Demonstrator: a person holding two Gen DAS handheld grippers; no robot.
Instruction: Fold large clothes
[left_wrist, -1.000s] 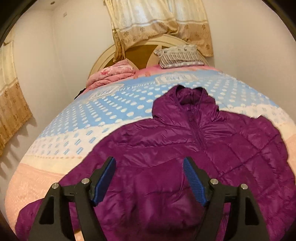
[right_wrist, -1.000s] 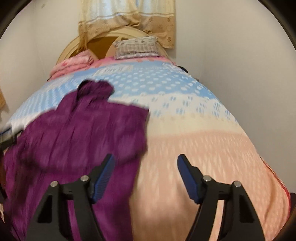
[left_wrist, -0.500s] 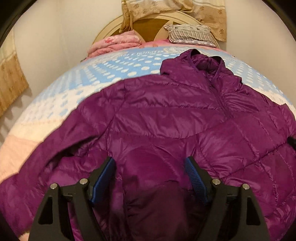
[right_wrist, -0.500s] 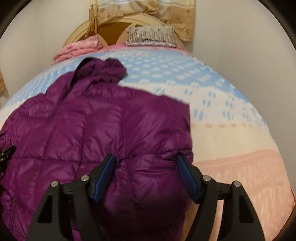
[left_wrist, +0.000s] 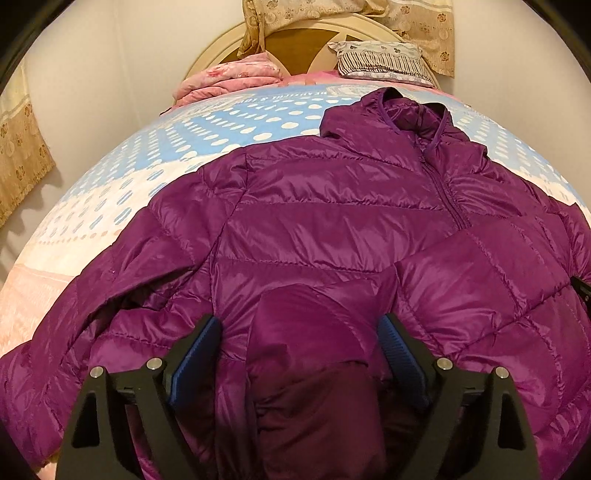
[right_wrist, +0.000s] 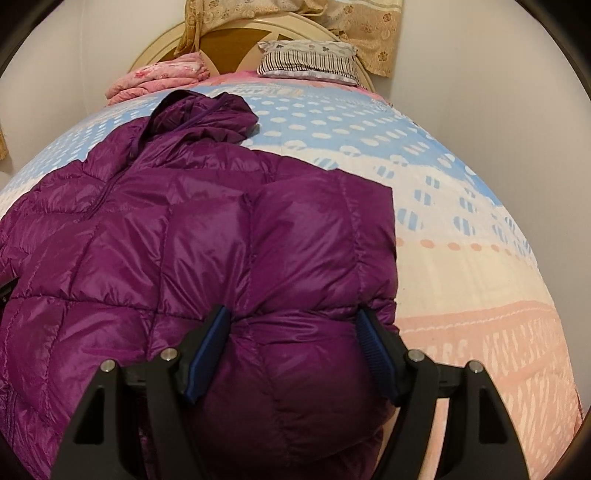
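A purple quilted hooded jacket (left_wrist: 332, 221) lies spread front up on the bed, hood toward the headboard. It also fills the left of the right wrist view (right_wrist: 184, 240). My left gripper (left_wrist: 299, 350) is open, low over the jacket's lower part, with a puffed fold between its fingers. My right gripper (right_wrist: 295, 343) is open over the jacket's right side, with a bulge of fabric between its fingers. The jacket's left sleeve (left_wrist: 74, 306) stretches out to the left. The other gripper's black tip (left_wrist: 583, 291) shows at the right edge.
The bed cover (right_wrist: 461, 229) has blue dotted, white and pink bands. A folded pink blanket (left_wrist: 229, 79) and a striped pillow (left_wrist: 380, 62) lie by the round headboard (left_wrist: 306, 40). Walls stand close on both sides, curtains (left_wrist: 22, 158) hang at left.
Both grippers have come lower and closer over the jacket, which now fills more of each view. Both stay open.
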